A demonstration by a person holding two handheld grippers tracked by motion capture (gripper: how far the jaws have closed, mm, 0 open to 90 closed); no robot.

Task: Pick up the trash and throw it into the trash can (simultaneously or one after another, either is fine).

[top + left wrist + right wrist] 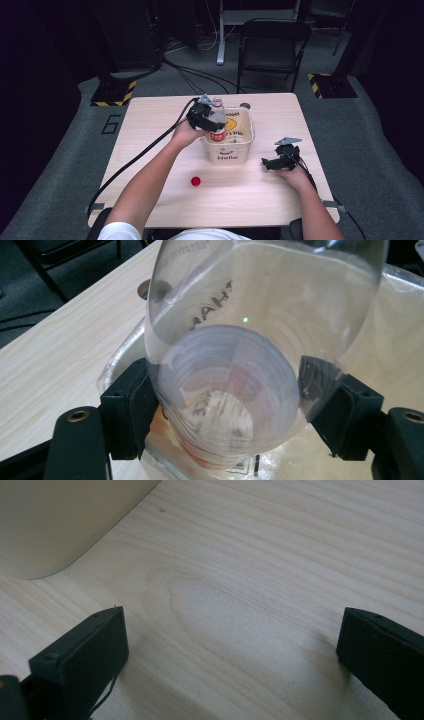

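Note:
My left gripper is shut on a clear plastic bottle with a red label and holds it upright over the left side of a cream bin marked "Hello". In the left gripper view both black pads press on the bottle's see-through sides, with the bin's wall behind it. A small red cap lies on the table in front of the bin. To the right of the bin, my right gripper rests low over the wood. It stands open with nothing between the jaws.
The bin's rounded corner is close ahead of the right gripper. A light wooden table carries everything. A black folding chair and cables stand on the floor beyond the far edge.

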